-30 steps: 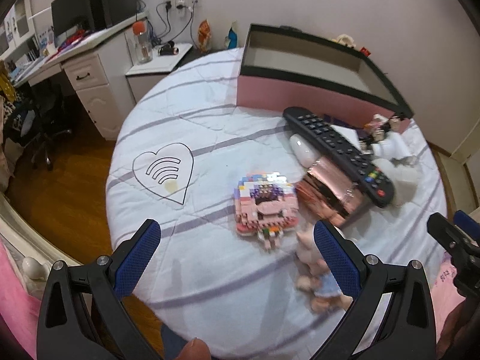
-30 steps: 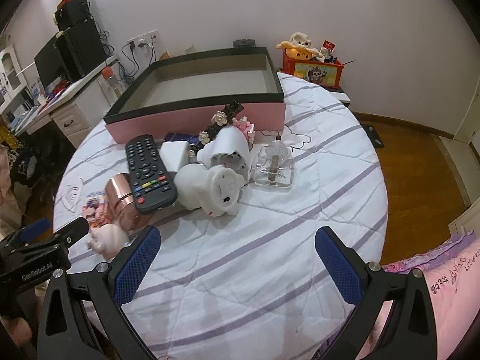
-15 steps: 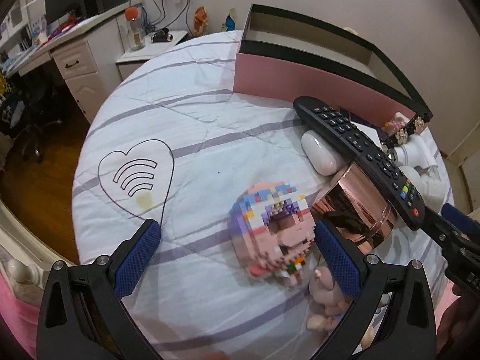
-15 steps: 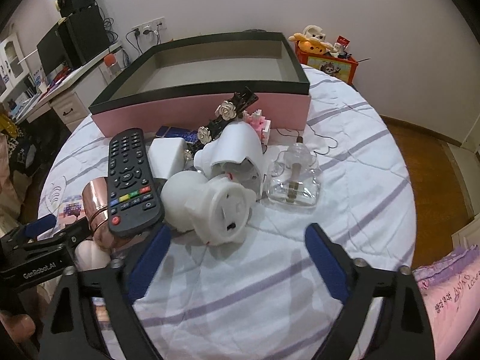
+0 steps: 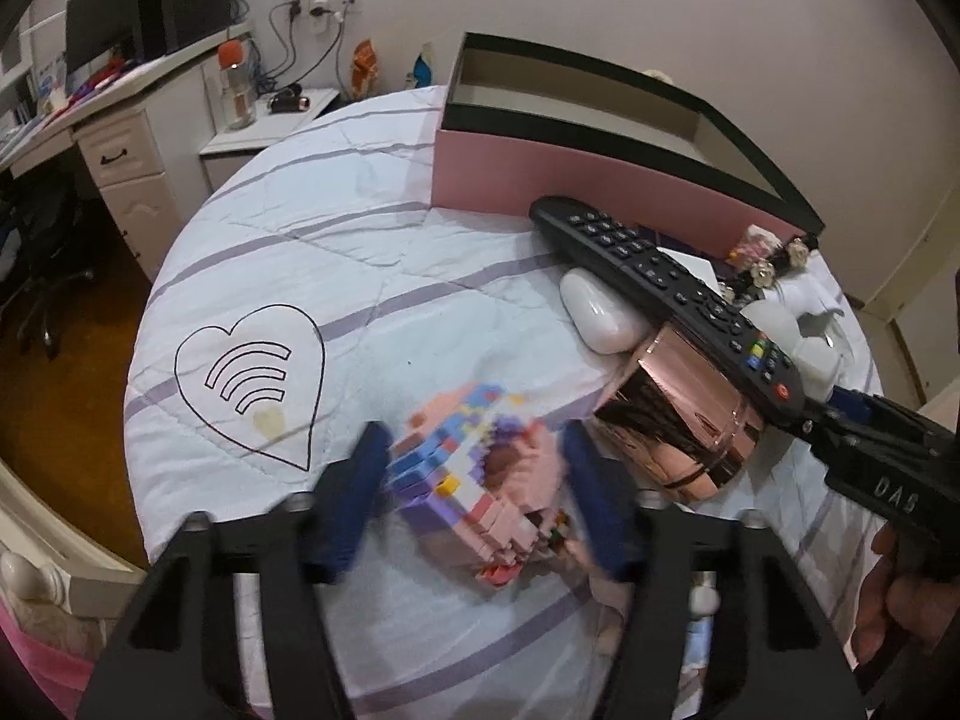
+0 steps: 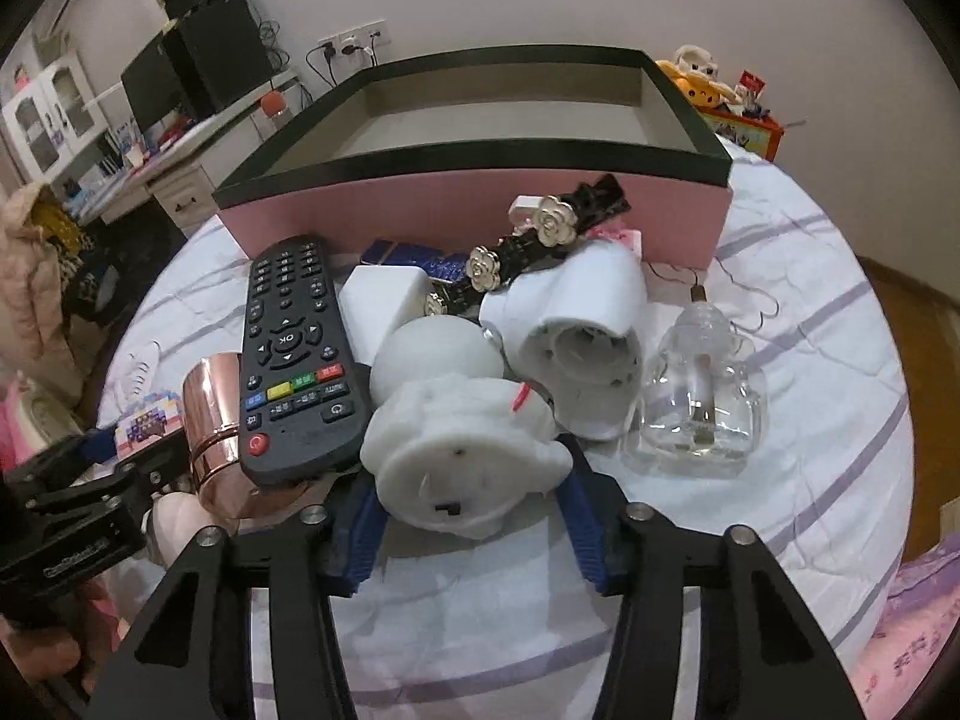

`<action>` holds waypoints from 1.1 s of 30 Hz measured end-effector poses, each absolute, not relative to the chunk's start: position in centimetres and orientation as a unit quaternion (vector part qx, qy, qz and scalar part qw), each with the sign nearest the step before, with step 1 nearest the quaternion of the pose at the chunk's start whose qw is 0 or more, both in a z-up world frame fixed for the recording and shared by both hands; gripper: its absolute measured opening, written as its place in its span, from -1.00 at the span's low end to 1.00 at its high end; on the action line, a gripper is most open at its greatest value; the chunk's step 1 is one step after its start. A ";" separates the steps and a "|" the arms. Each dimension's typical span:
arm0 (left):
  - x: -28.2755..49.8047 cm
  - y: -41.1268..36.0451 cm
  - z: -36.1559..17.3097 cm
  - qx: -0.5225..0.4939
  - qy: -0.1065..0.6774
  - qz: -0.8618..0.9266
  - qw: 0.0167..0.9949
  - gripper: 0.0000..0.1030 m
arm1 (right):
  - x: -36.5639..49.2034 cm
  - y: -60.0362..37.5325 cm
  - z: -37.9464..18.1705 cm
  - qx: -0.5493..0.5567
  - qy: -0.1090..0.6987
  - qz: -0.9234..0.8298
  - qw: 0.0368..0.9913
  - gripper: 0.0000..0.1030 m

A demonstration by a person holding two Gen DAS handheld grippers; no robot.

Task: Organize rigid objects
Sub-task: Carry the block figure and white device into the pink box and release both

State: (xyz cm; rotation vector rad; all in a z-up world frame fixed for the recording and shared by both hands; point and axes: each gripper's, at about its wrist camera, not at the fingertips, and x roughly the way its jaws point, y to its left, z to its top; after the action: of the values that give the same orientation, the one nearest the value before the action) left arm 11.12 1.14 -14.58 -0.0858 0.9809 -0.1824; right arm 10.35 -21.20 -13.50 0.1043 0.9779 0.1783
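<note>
— Plastic bricks: the left gripper (image 5: pixel 474 480) has just been closing around the brick figure (image 5: pixel 474 468) on the bedspread (image 5: pixel 360 276). Squeezing it yet?
— Cannot tell; blurred. Right gripper's (image 6: pixel 474 516) jaws have been closing too, now hugging the white pig figurine (image 6: pixel 462 450). Lift both straight up, then over into the pink box (image 6: pixel 480 204).

White desk (image 5: pixel 114 138) with drawers and dark monitor (image 5: pixel 102 36) at left wall. Wall socket (image 5: pixel 324 3) holds plugged cables. Wooden floor (image 5: pixel 66 372) below. Plush toys (image 6: pixel 702 81) behind the bed.

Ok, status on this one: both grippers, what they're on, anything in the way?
Left gripper just closing around the pastel brick figure. Right gripper just closing around the white pig figure. Remote leans on copper cup between them; pink box empty.
</note>
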 end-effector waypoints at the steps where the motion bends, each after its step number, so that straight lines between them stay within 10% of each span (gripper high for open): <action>1: 11.0 1.2 -14.5 -0.043 0.469 -0.090 0.877 0.03 | 10.1 -21.4 -13.5 0.054 0.469 0.086 0.878 0.02; 33: 17.4 -0.3 -1.2 -0.028 0.376 -0.119 0.919 0.01 | 14.2 -23.1 -2.6 0.070 0.391 0.107 0.912 0.02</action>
State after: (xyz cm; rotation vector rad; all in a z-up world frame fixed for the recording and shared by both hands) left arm 17.43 -0.32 -1.24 -0.0576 0.7732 -0.2445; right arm 14.24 -23.14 -2.62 0.1448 0.8055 0.2206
